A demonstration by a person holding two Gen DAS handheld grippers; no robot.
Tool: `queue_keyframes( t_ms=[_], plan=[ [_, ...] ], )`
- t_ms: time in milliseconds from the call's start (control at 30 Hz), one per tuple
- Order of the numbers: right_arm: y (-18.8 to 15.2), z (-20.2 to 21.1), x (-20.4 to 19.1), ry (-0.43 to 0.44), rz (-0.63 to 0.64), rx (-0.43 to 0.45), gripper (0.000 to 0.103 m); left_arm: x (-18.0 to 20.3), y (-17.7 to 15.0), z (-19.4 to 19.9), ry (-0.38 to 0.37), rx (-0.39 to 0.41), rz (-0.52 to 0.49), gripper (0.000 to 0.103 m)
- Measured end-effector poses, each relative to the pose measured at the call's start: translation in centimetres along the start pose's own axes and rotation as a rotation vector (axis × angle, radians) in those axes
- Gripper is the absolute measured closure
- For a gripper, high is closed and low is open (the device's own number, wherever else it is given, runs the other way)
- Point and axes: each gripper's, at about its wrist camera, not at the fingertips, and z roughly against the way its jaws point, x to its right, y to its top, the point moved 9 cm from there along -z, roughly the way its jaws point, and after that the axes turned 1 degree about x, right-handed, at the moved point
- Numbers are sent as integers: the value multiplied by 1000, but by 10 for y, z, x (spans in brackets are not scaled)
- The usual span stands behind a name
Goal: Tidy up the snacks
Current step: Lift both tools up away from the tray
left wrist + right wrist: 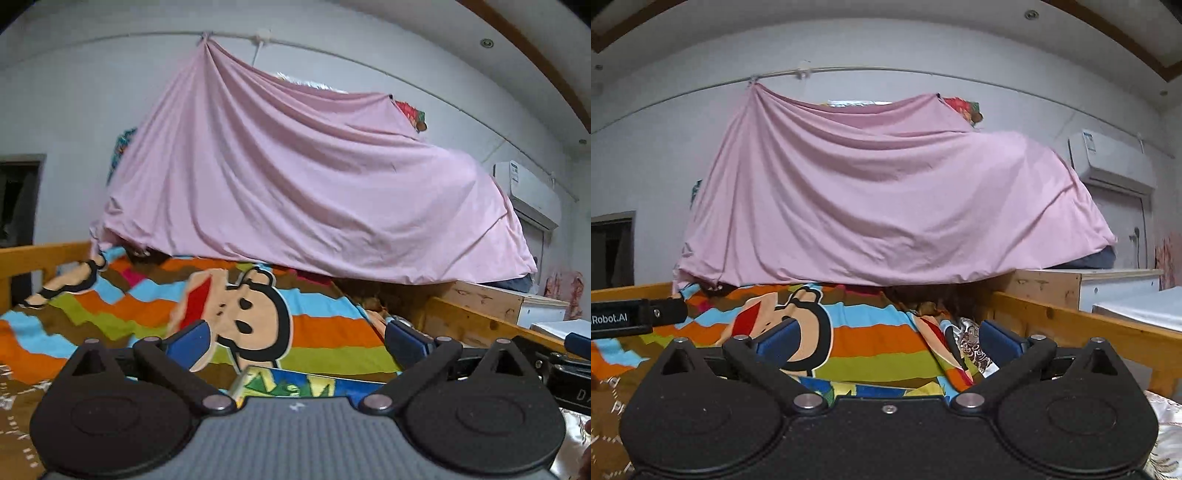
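A colourful snack packet (295, 384) with blue, green and yellow print lies on the bed just below my left gripper (299, 341), partly hidden by the gripper body. The left gripper is open and empty, fingers wide apart above the striped blanket (332, 332). My right gripper (886, 339) is open and empty too, over the same blanket (871, 332). A strip of colourful packet (871, 389) shows just below it. The left gripper's side (635, 314) shows at the left of the right wrist view.
A pink sheet (295, 184) hangs from a wall line over the far end of the bed. A wooden bed rail (472, 321) runs along the right, with a wooden cabinet (1071, 284) and an air conditioner (1108, 162) beyond.
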Motion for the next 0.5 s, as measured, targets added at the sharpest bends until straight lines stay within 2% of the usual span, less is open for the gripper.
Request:
queue_keyframes(
  t_ms=[267,400,500],
  plan=[
    [0,51,-18,35,30,14,1,-16,-12,51,58,-10,5,0],
    [-8,66,-25,53,33,-39,1,-20,-18,72,84,-21,-1,0],
    [-19,74,-30,55,36,-107,1,-22,-28,85,109,-64,-21,0]
  ],
)
